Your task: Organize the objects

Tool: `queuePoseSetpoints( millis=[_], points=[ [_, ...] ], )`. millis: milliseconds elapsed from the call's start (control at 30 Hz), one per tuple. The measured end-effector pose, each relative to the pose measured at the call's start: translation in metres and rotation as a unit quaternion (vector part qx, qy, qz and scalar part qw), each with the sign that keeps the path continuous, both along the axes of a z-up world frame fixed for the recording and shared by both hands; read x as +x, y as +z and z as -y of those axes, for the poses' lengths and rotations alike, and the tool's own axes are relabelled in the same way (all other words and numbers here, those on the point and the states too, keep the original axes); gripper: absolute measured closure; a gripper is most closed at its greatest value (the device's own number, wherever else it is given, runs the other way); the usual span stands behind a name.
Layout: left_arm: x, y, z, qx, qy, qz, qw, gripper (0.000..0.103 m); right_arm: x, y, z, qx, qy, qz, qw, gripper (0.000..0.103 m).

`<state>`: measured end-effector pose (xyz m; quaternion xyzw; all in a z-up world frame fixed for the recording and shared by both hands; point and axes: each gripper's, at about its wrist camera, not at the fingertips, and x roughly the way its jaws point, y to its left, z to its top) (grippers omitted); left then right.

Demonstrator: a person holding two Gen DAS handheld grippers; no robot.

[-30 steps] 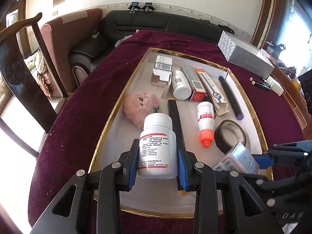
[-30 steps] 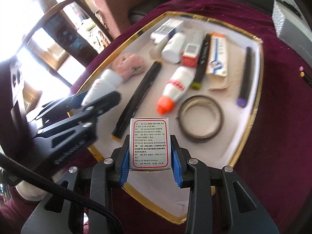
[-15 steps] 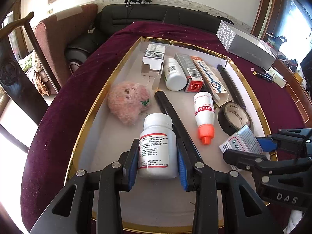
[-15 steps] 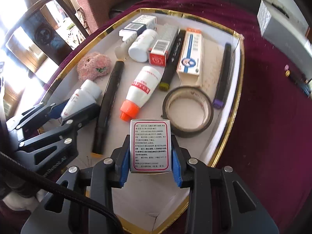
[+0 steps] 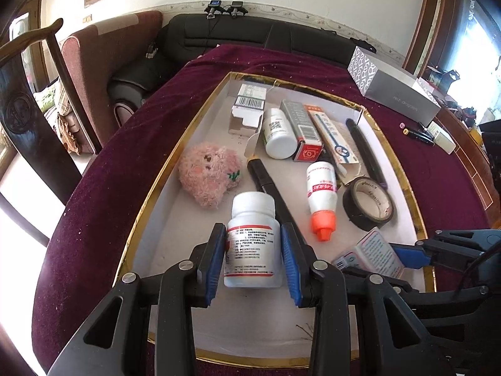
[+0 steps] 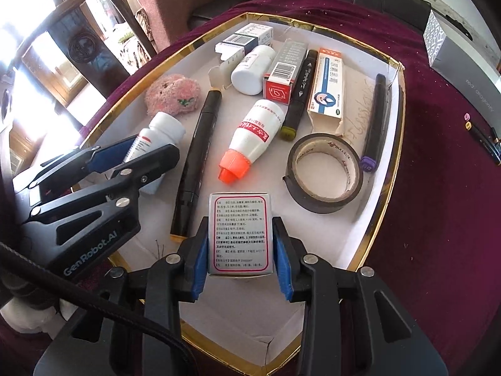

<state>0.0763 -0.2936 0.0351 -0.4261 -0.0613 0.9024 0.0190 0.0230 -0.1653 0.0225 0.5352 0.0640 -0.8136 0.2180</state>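
So the left gripper (image 5: 253, 260) is clamped on a white pill bottle (image 5: 253, 244), and the right gripper (image 6: 240, 250) pinches a small printed box (image 6: 240, 233), its jaws just easing apart slightly. Both hover over the near end of the gold-rimmed tray (image 6: 395, 163), tape roll (image 6: 324, 172) to the right.

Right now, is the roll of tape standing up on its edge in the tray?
No, the roll of tape lies flat on the tray, its hole facing up.

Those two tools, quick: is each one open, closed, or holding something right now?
Left tool: closed on a white pill bottle.
Right tool: holding a small medicine box; its jaws have just eased open slightly.
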Motion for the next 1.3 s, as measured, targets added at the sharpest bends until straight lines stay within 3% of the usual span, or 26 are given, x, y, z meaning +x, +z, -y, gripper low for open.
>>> queuePoseSetpoints(
  millis=[67, 267, 600, 800, 933, 1067, 1167, 1300],
  points=[
    [0.003, 0.006, -0.002, -0.001, 0.002, -0.01, 0.9999, 0.072, 0.0, 0.004, -0.002, -0.009, -0.007, -0.005, 1.0, 0.057],
    [0.01, 0.023, -0.006, -0.003, 0.001, -0.032, 0.9995, 0.072, 0.013, 0.021, -0.009, -0.028, -0.016, -0.044, 0.999, 0.055],
    [0.028, 0.05, -0.022, -0.022, 0.012, -0.068, 0.9974, 0.07, 0.028, 0.047, -0.04, -0.06, -0.073, -0.119, 0.988, 0.036],
    [0.04, 0.063, -0.036, -0.027, 0.03, -0.081, 0.9959, 0.057, 0.028, 0.044, -0.073, -0.089, -0.123, -0.123, 0.981, 0.036],
    [0.049, 0.072, -0.053, -0.051, 0.04, -0.102, 0.9927, 0.044, 0.033, 0.048, -0.091, -0.086, -0.155, -0.151, 0.972, 0.034],
    [0.053, 0.077, -0.067, -0.074, 0.053, -0.113, 0.9894, 0.039, 0.044, 0.051, -0.109, -0.087, -0.188, -0.183, 0.961, 0.03],
    [0.057, 0.082, -0.076, -0.094, 0.071, -0.128, 0.9848, 0.034, 0.05, 0.051, -0.116, -0.077, -0.203, -0.204, 0.955, 0.025],
    [0.065, 0.092, -0.085, -0.136, 0.097, -0.157, 0.9734, 0.026, 0.049, 0.046, -0.117, -0.072, -0.199, -0.204, 0.956, 0.025]
  ],
)
